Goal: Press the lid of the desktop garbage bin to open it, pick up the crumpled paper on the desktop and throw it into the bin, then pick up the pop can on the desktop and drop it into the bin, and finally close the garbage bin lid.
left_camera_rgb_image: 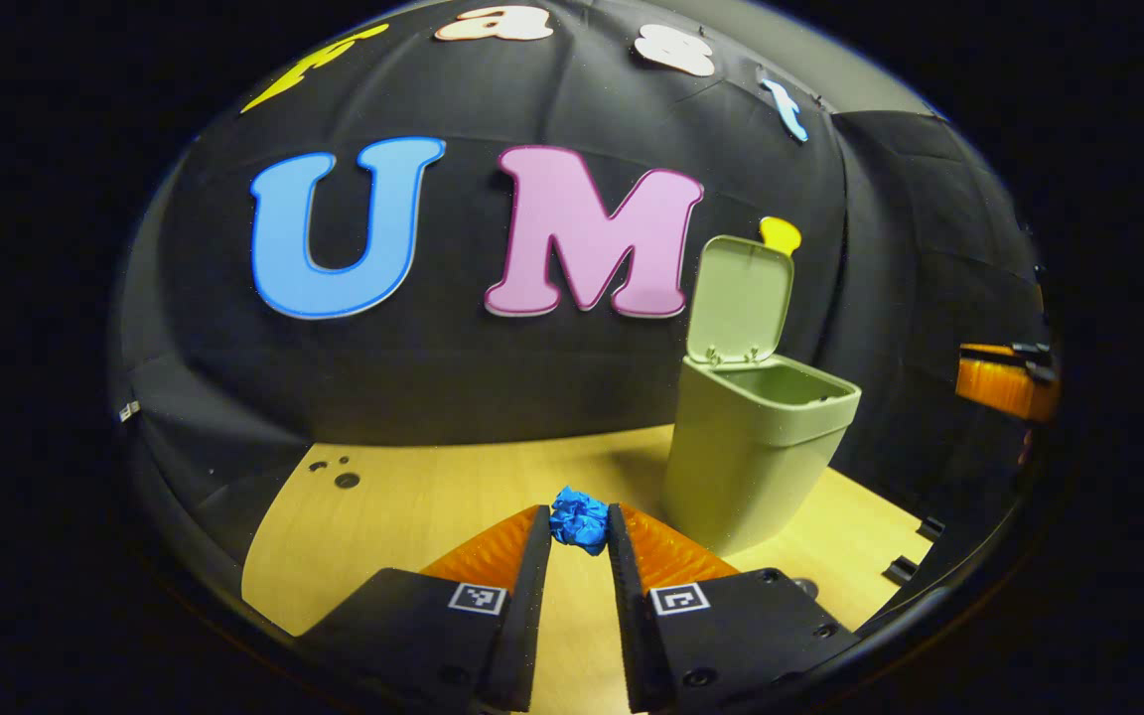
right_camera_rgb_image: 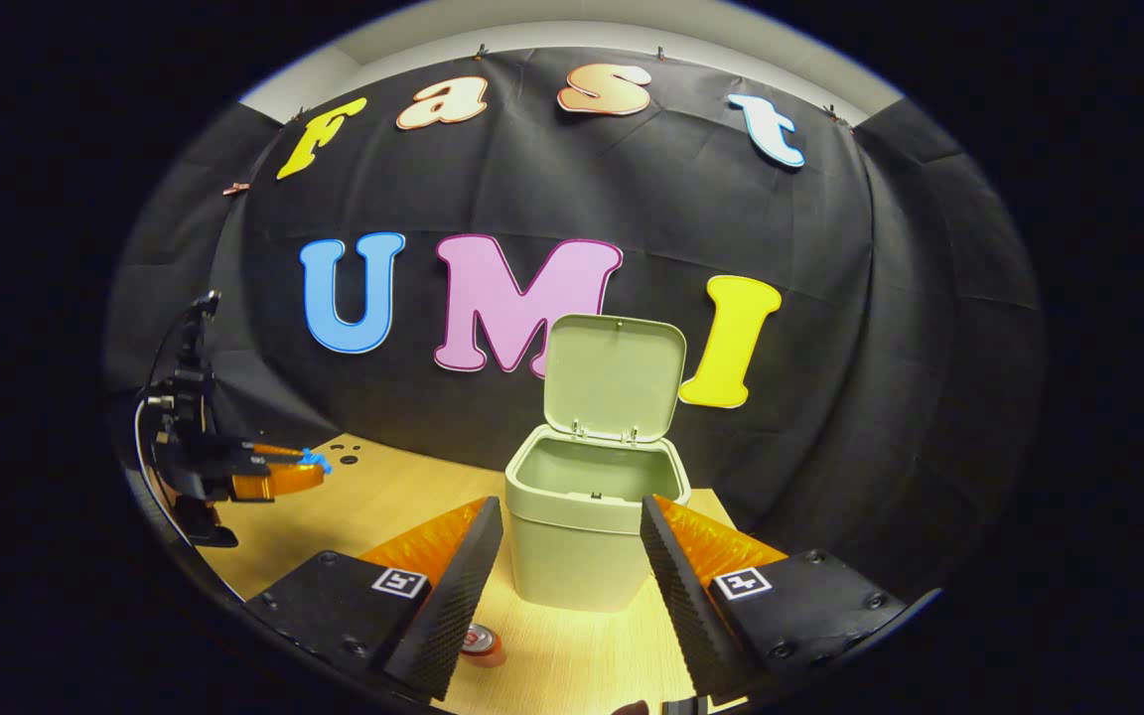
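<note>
The pale green garbage bin [left_camera_rgb_image: 751, 447] stands on the wooden desktop with its lid [left_camera_rgb_image: 741, 300] swung up and open. In the left gripper view my left gripper [left_camera_rgb_image: 580, 524] is shut on the crumpled blue paper [left_camera_rgb_image: 580, 518], held above the desktop to the left of the bin. The right gripper view shows the left gripper [right_camera_rgb_image: 306, 465] far left with the blue paper [right_camera_rgb_image: 316, 459] at its tips. My right gripper [right_camera_rgb_image: 572, 526] is open, facing the bin [right_camera_rgb_image: 592, 516] with its lid [right_camera_rgb_image: 614, 375] raised. The pop can [right_camera_rgb_image: 481, 643] lies on the desktop under my right gripper's left finger.
The wooden desktop [left_camera_rgb_image: 413, 506] has a few small holes [left_camera_rgb_image: 346, 480] at its far left corner. The black cloth wall runs close behind the bin. Part of the right gripper [left_camera_rgb_image: 1004, 382] shows at the right edge of the left gripper view.
</note>
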`<action>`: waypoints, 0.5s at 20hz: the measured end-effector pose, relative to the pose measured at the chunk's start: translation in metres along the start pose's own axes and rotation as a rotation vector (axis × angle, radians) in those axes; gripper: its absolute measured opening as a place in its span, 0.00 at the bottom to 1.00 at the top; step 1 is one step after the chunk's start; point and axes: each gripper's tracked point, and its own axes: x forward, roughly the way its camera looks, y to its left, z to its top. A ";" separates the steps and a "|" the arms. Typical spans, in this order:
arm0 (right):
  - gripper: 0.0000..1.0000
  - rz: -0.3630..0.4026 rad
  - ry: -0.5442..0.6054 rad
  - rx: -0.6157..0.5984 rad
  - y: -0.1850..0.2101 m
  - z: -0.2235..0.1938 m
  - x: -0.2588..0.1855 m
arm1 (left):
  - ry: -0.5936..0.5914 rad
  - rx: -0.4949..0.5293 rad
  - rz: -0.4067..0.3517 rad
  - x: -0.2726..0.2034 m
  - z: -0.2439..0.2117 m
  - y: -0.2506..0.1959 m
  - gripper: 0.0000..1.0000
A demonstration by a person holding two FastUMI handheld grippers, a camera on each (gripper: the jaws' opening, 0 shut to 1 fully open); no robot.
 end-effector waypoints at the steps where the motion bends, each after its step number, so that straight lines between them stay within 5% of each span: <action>1: 0.89 -0.002 0.005 0.000 0.000 -0.003 -0.001 | -0.018 0.004 -0.027 0.007 0.011 -0.009 0.39; 10: 0.88 -0.038 0.059 0.029 -0.020 -0.030 -0.016 | -0.137 0.078 -0.252 0.090 0.082 -0.115 0.38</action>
